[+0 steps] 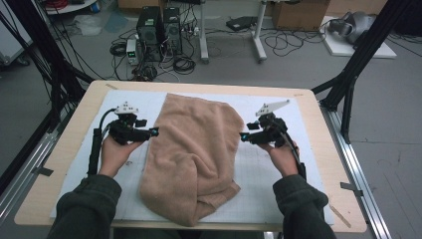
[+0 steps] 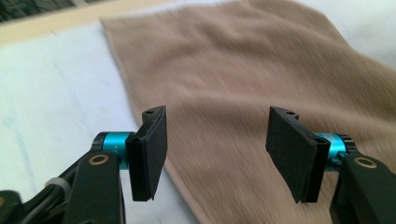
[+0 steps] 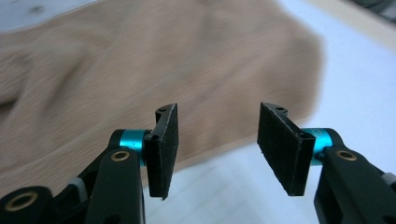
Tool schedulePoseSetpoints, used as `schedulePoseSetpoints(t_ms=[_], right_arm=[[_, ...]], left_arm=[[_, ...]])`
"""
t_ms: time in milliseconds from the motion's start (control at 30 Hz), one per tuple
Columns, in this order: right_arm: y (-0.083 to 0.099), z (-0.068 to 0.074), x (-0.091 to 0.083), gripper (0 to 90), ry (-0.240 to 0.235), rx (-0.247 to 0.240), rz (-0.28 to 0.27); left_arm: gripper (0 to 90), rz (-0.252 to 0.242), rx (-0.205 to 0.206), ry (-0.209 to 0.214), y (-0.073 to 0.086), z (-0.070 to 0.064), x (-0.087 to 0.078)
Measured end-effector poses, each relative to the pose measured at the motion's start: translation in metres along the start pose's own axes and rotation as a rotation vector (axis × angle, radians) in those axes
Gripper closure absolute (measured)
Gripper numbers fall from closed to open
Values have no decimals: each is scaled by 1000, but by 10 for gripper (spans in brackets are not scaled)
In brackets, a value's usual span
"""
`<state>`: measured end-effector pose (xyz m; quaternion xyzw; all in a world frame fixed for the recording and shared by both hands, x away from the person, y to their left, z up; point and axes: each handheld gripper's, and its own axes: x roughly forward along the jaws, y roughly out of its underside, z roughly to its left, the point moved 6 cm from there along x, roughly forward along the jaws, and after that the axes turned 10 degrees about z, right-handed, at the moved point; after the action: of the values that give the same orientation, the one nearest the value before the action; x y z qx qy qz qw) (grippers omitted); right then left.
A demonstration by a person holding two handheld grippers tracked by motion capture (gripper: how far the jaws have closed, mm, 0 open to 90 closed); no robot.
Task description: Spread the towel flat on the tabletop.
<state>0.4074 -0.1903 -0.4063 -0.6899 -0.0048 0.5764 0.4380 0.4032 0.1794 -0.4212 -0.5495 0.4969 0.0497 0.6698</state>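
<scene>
On counter (image 1: 69, 149): one tan towel (image 1: 194, 149); two tongs, left tongs (image 1: 155, 132) and right tongs (image 1: 242, 136), flanking it, both spread, empty.

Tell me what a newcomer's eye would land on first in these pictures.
First, the tan towel, lying rumpled down the middle of the white mat, its near end folded over on itself. Next, the two grippers flanking it: the left gripper at its left edge and the right gripper at its right edge, both pointing inward with jaws open and holding nothing.
</scene>
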Motion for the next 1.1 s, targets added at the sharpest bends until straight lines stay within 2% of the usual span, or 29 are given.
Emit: schedulePoseSetpoints(t_ms=[133, 267, 333, 367, 433, 533, 600, 700, 800, 833, 867, 967, 1100], right_arm=[[18, 28, 12, 477, -58, -40, 11], [32, 54, 18, 486, -98, -85, 2], [37, 66, 22, 487, -136, -99, -4], [40, 71, 24, 492, -142, -116, 4], [45, 78, 31, 496, -124, -145, 37], [47, 82, 41, 522, -132, -147, 65], [47, 82, 49, 544, -142, -145, 86], [48, 83, 60, 617, -147, -145, 124], [46, 83, 62, 751, -145, -164, 121], [45, 82, 62, 797, -160, -155, 118], [45, 81, 61, 825, -168, -146, 117], [45, 75, 54, 834, -161, -133, 100], [43, 60, 40, 838, -97, -119, 92]], left_arm=[[370, -1, 40, 23, 23, -16, -3], [361, 25, 89, 42, 43, -31, -5], [360, 30, 106, 59, 53, -39, -8], [360, 30, 108, 72, 58, -43, -8], [366, 46, 120, 84, 67, -49, -6], [431, 98, 128, 112, 80, -52, 2], [513, 131, 128, 137, 85, -53, 7], [594, 113, 121, 127, 86, -53, 9], [723, 112, 118, 139, 85, -53, 10], [782, 115, 114, 154, 84, -54, 10], [815, 117, 117, 147, 84, -54, 10], [848, 107, 118, 136, 82, -54, 8], [855, 65, 68, 120, 76, -46, 6]])
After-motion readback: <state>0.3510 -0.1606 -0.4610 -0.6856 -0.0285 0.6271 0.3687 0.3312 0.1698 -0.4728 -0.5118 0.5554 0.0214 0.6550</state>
